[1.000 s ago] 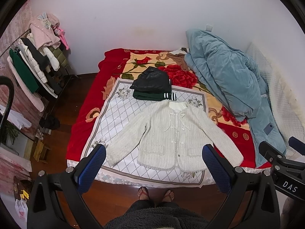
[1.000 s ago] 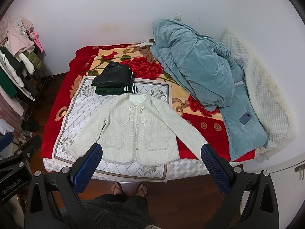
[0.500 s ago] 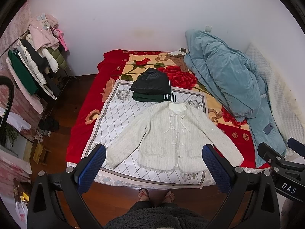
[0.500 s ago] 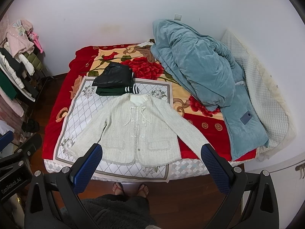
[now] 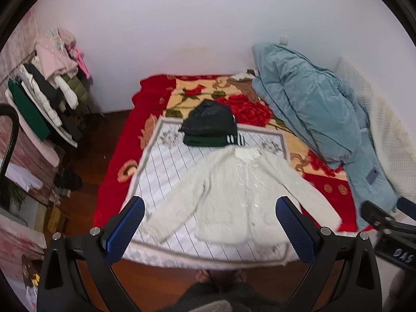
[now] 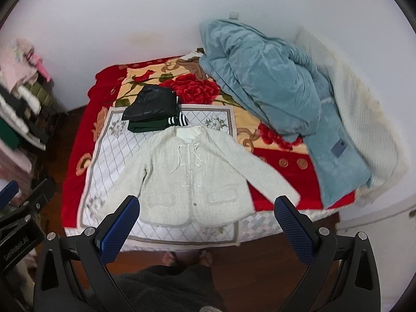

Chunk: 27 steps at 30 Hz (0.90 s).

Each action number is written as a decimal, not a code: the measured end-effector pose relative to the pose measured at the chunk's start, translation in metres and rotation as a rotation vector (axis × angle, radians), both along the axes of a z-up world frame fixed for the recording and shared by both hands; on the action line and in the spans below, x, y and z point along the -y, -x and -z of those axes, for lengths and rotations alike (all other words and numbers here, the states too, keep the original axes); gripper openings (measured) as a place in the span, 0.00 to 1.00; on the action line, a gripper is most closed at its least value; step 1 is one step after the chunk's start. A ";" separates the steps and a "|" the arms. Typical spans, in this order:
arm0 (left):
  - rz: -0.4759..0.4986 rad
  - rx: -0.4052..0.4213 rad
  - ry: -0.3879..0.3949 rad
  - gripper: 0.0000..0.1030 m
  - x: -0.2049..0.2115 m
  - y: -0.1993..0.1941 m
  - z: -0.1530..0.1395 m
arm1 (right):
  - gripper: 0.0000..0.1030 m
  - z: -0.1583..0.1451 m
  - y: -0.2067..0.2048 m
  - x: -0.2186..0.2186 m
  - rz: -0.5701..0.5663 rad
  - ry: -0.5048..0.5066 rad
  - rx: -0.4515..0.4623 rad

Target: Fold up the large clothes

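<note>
A white knit cardigan (image 5: 241, 197) lies spread flat, sleeves out, on a white quilted mat (image 5: 166, 171) on the bed; it also shows in the right wrist view (image 6: 192, 176). Behind its collar sits a stack of folded dark clothes (image 5: 210, 127), black on top of green with striped cuffs, also seen in the right wrist view (image 6: 153, 111). My left gripper (image 5: 210, 228) is open and empty, held high above the bed's near edge. My right gripper (image 6: 205, 228) is open and empty, equally high and apart from the cardigan.
A heaped blue duvet (image 6: 270, 83) and a white quilted pillow (image 6: 364, 119) fill the bed's right side. A clothes rack (image 5: 44, 104) with hanging garments stands at the left over wooden floor. The person's feet (image 6: 187, 257) are at the bed's foot.
Both grippers have shifted slightly toward the bed; the views are a little blurred from motion. The cardigan and the folded stack have not moved. Both grippers stay open.
</note>
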State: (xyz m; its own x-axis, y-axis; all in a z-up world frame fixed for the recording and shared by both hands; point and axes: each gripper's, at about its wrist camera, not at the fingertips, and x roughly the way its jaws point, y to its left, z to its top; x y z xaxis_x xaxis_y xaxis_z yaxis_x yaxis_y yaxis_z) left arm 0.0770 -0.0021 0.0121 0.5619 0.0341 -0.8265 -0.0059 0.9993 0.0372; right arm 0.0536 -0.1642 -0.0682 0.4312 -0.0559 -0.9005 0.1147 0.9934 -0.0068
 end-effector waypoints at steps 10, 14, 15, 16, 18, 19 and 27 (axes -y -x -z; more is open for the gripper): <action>0.030 -0.039 -0.172 1.00 0.032 -0.086 0.158 | 0.52 0.210 -0.017 0.146 0.447 -0.271 -0.154; 0.004 -0.096 -0.204 1.00 0.054 -0.103 0.227 | 0.52 0.309 -0.009 0.224 0.640 -0.370 -0.162; -0.007 -0.116 -0.220 1.00 0.064 -0.110 0.248 | 0.54 0.339 -0.008 0.246 0.688 -0.406 -0.162; -0.013 -0.136 -0.230 1.00 0.073 -0.118 0.268 | 0.57 0.368 -0.007 0.267 0.730 -0.446 -0.165; -0.022 -0.172 -0.244 1.00 0.088 -0.125 0.300 | 0.65 0.429 -0.005 0.304 0.816 -0.547 -0.173; -0.026 -0.191 -0.247 1.00 0.097 -0.131 0.318 | 0.65 0.452 -0.007 0.316 0.849 -0.594 -0.172; 0.004 -0.347 -0.279 1.00 0.175 -0.169 0.448 | 0.65 0.663 -0.035 0.387 1.083 -0.830 -0.223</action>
